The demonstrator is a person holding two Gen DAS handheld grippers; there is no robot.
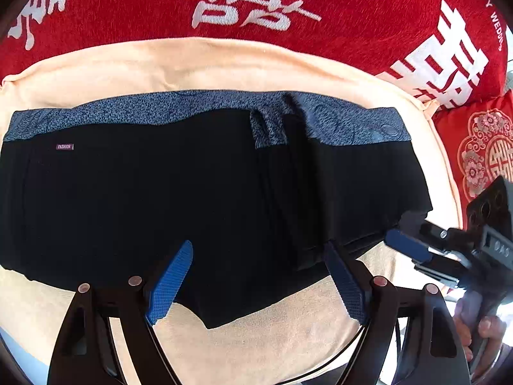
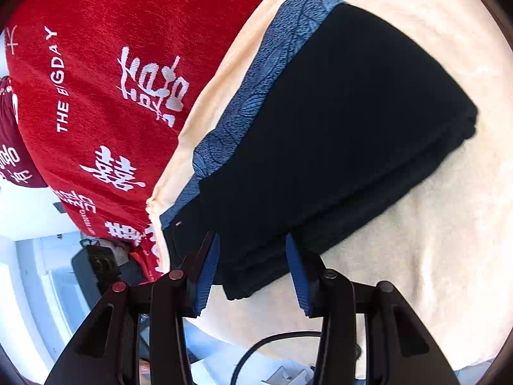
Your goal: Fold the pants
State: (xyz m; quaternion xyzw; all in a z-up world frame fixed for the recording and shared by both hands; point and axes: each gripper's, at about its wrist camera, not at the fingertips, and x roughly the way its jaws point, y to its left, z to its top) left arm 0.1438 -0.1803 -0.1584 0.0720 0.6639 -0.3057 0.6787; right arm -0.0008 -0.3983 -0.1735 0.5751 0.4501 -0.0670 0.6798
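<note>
Black pants [image 1: 166, 192] with a blue patterned waistband [image 1: 192, 106] lie folded on a cream cloth [image 1: 224, 64]. A small "FASHION" label [image 1: 64, 146] sits near the left end. My left gripper [image 1: 259, 250] is open over the pants' near edge, empty. My right gripper [image 1: 397, 237] comes in from the right at the pants' right end. In the right wrist view the right gripper [image 2: 253, 240] is open, its blue pads [image 2: 296, 269] on either side of the near corner of the stacked pants [image 2: 336, 122].
A red blanket with white characters [image 1: 256, 0] lies behind the cream cloth, also in the right wrist view [image 2: 96, 80]. A red patterned cushion [image 1: 481, 147] sits at the right. A black cable [image 2: 272, 340] runs below the right gripper.
</note>
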